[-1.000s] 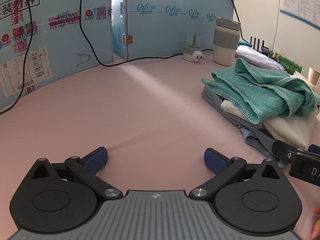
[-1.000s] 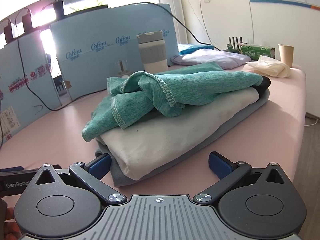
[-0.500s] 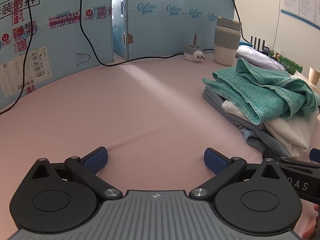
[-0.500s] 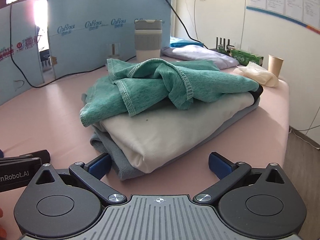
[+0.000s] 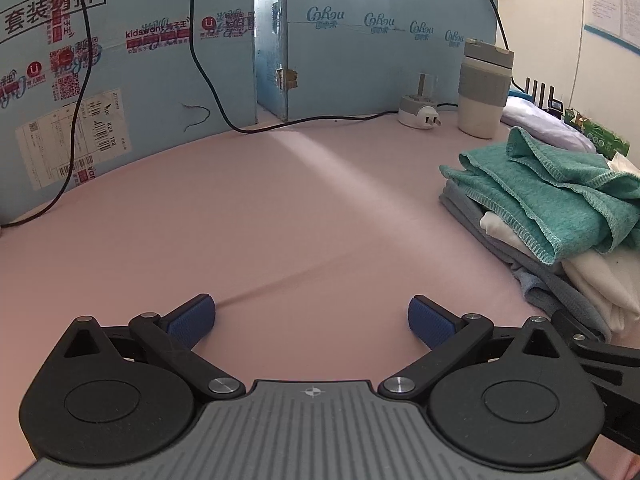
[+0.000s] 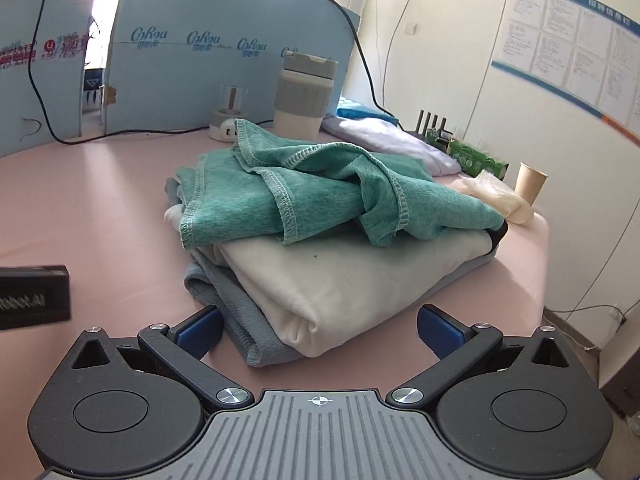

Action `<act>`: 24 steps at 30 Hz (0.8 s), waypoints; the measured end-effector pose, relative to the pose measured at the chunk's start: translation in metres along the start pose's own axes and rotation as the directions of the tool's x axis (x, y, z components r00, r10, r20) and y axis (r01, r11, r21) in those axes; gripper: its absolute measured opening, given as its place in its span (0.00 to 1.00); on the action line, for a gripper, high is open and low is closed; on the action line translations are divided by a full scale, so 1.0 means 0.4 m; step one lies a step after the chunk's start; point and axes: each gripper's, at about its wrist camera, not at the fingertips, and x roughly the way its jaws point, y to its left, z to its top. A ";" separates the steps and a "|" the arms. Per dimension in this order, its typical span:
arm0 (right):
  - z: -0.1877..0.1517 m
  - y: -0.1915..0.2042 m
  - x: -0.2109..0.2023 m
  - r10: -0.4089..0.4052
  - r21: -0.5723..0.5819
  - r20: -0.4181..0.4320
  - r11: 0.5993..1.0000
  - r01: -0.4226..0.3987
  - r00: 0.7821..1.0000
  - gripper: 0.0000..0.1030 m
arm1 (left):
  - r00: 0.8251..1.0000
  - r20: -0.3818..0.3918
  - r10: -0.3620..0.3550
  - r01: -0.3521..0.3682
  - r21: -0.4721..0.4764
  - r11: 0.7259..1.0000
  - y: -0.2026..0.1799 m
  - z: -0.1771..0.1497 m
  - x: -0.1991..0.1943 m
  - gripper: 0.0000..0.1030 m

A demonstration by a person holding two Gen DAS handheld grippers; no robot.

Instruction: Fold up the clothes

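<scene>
Two hand-held black grippers with blue finger pads are recorded over a pink fabric-covered table (image 5: 280, 208). Left gripper (image 5: 311, 320): jaws spread wide, nothing held, only bare pink surface seen between the pads. Right gripper (image 6: 318, 330): jaws spread wide, nothing gripped, the near corner of the clothes stack seen between the pads; whether the left pad touches the cloth cannot be told.

Stack of clothes, three layers, placed on the table to the right of the left gripper:
- crumpled teal knit garment with overlocked edges (image 6: 320, 192), laid loosely on top
- folded cream-white garment (image 6: 352, 280), beneath the teal one
- folded grey-blue garment (image 6: 224, 300), at the bottom, its edge protruding at the near corner

Items noted behind the stack:
- white lidded tumbler with grey sleeve (image 6: 304, 96)
- round white plug adapter (image 5: 418, 114), with a black cable (image 5: 208, 76) run along the light-blue printed cardboard panels (image 5: 360, 68)
- pale lilac cloth (image 6: 392, 144)
- green tissue pack (image 6: 476, 160)
- brown paper cup (image 6: 530, 184)

Black edge of the left gripper is seen at the left margin of the right wrist view
</scene>
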 end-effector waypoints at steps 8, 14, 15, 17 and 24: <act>0.004 -0.058 0.024 0.098 0.164 -0.074 0.983 -0.085 0.992 1.00 | 1.000 0.001 -0.003 0.003 -0.021 1.000 0.020 0.003 -0.003 1.00; 0.015 -0.033 0.023 0.129 0.175 -0.105 0.978 -0.109 0.986 1.00 | 1.000 -0.005 0.011 -0.011 -0.003 1.000 0.016 0.002 -0.001 1.00; 0.015 -0.031 0.024 0.133 0.175 -0.103 0.978 -0.114 0.986 1.00 | 1.000 -0.005 0.012 -0.012 -0.002 1.000 0.015 0.001 -0.001 1.00; 0.013 -0.033 0.026 0.146 0.185 -0.100 0.975 -0.126 0.984 1.00 | 1.000 -0.004 0.018 -0.018 0.003 1.000 0.013 0.000 0.000 1.00; 0.008 -0.038 0.027 0.159 0.197 -0.086 0.970 -0.140 0.984 1.00 | 1.000 -0.004 0.021 -0.021 0.007 1.000 0.011 -0.001 0.000 1.00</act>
